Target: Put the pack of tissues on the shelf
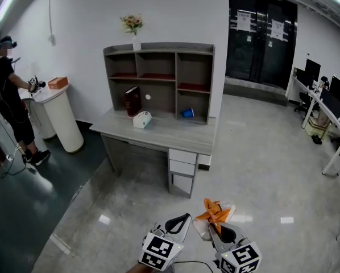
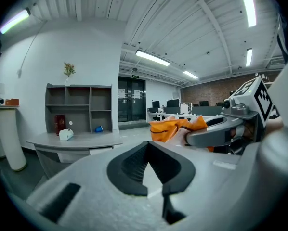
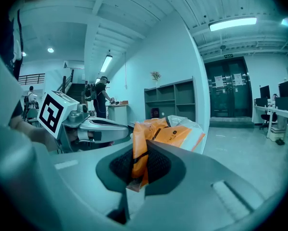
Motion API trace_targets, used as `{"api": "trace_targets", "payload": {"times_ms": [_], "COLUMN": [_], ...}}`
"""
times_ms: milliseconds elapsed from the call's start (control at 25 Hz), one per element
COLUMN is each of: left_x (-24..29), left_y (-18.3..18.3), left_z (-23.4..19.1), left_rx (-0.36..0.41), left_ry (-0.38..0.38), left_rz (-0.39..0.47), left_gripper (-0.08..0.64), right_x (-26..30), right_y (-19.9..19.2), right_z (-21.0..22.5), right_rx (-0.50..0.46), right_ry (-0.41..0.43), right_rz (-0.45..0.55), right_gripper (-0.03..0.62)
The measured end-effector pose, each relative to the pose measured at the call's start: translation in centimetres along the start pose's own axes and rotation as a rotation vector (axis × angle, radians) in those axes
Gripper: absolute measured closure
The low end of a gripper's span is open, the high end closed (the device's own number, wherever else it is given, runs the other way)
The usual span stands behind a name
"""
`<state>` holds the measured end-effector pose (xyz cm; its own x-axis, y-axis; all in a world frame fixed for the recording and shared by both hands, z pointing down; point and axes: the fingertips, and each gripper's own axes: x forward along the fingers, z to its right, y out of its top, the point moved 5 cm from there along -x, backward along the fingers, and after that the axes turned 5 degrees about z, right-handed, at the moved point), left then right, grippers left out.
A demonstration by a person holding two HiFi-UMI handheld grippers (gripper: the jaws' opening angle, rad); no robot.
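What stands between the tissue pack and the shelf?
Nothing visible: bare floor lies between the tissue pack, pinched in the jaws of the right gripper, and the desk bearing the shelf. A white box sits on the desk before the lower left compartment.

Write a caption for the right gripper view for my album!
The right gripper, jaws shut on a crinkly orange-and-white plastic tissue pack, faces the distant grey cubby shelf.

An open-plan office: a grey laminate desk with drawers (image 1: 175, 131) carries a grey open-cubby shelf unit (image 1: 175, 75), and white workstations with black monitors (image 1: 336, 98) line the right wall near dark glass double doors (image 1: 261, 36).
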<state>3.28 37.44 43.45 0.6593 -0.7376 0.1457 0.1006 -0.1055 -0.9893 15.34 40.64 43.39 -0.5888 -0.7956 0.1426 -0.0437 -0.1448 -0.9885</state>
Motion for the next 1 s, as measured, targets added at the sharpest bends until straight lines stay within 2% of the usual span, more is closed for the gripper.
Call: {"api": "trace_targets", "payload": {"times_ms": [120,280,600,1000], "left_x": [1.1,2.7,6.0,10.4], "left_y": [0.3,0.8,1.0,2.2], "left_z": [-1.5,-4.0,-10.4,-16.8], "left_rx": [-0.006,0.030,0.010,0.009], "left_ry": [-0.003,-0.002,0.021,0.002], "left_rz": [0.011,0.025,0.004,-0.014], "left_gripper": [0.565,0.565,0.565,0.565], "right_x": [1.6,4.5,11.3,18.7], "right_y": [0.4,1.0,2.9,4.7], "right_z": [0.6,1.7,4.2,6.9], "right_rx": [-0.006,-0.019,-0.026,-0.013], "right_ry": [0.002,0.011,0.036,0.030], "right_rz": [-0.003,-0.023,-0.019,-0.033], "right_gripper": [0.578,0.578,0.578,0.578]}}
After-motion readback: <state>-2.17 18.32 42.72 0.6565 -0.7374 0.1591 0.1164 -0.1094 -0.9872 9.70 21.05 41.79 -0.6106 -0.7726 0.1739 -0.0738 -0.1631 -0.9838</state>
